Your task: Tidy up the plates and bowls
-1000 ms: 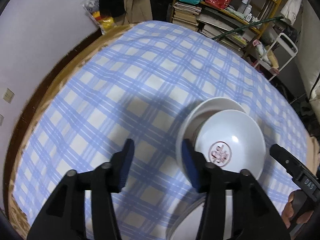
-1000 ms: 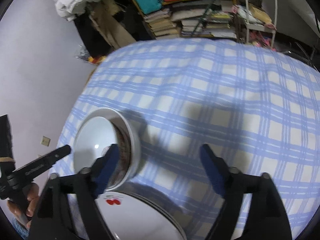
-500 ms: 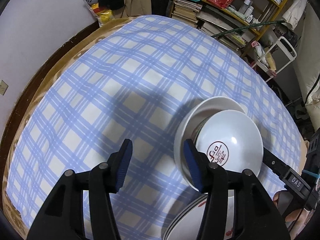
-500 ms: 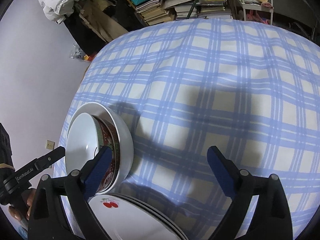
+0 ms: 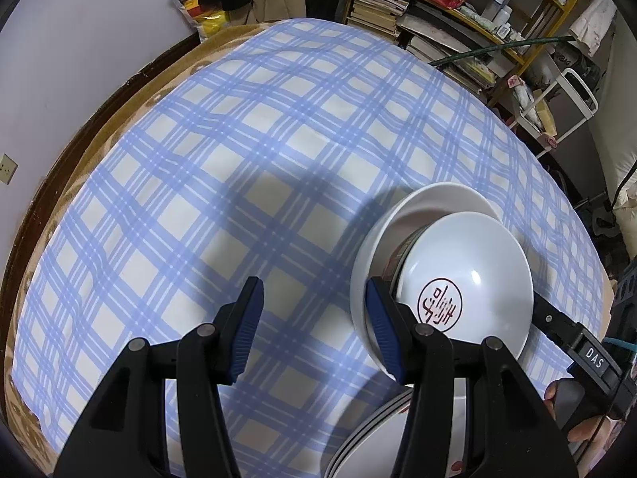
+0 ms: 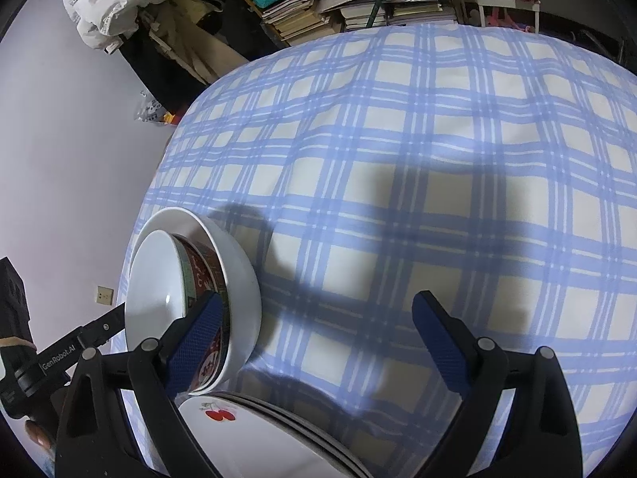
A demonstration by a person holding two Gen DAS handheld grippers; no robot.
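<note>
Nested bowls stand on the blue checked cloth: a large white bowl (image 5: 422,207) holds a red-patterned bowl (image 6: 201,269), with a white bowl bearing a red round mark (image 5: 466,279) on top. A stack of white plates (image 6: 254,434), the top one with a cherry picture, lies in front of them. My left gripper (image 5: 314,322) is open and empty, just left of the bowls. My right gripper (image 6: 318,342) is open and empty, above the cloth right of the bowls, its left finger in front of the bowl stack. The plate stack also shows in the left wrist view (image 5: 374,438).
A round table under the checked cloth (image 5: 239,167) with a brown rim (image 5: 79,151). Shelves of books and clutter (image 5: 438,20) stand behind it, a white cart (image 5: 565,103) at the right, a wall (image 6: 59,159) at the left.
Both grippers have pulled back and risen a little from the bowls; the views show more of the table. The bowls and plates have not moved.
</note>
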